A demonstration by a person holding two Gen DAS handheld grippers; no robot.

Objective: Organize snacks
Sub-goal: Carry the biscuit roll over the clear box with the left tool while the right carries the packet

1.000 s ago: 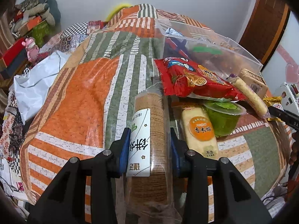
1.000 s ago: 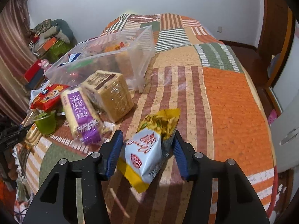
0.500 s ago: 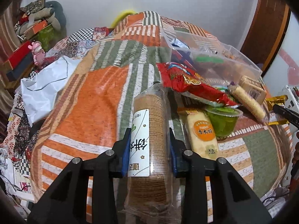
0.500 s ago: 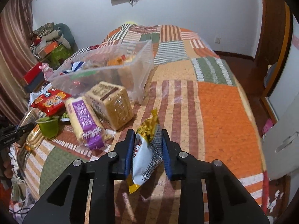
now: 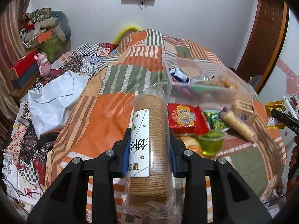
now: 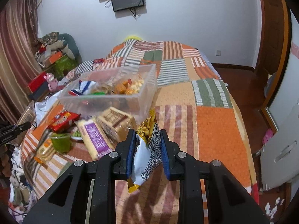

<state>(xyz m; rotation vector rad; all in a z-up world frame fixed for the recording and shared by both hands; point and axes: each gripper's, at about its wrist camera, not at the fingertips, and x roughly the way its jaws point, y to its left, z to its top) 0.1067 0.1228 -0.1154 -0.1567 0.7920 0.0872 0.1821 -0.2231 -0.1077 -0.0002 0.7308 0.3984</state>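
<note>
Snacks are held in both grippers, lifted clear of the patchwork bedspread; the left gripper is closed onto a long sleeve of round biscuits, its two blue pads pressing the sides of the sleeve near the middle; the right gripper is closed almost completely on a small crinkled snack packet, white and gold, which hangs squeezed between the pads.

Goal of both, I judge, is the clear plastic box, which stands further up the bed and already has several snacks inside. From the left gripper, the clear plastic box lies ahead and to the right, beyond the red packet and the green jelly cup; from the right gripper it lies ahead and a little to the left, with the purple-labelled pack and the brown cracker pack between.

Long axis of the biscuit sleeve runs forward along the fingers, so it points past the near left corner of the box and not into it. I judge the hand must swing right and the sleeve should go in lengthwise. The right hand looks nearer to the box opening, so its small packet probably needs the shorter way.
</note>
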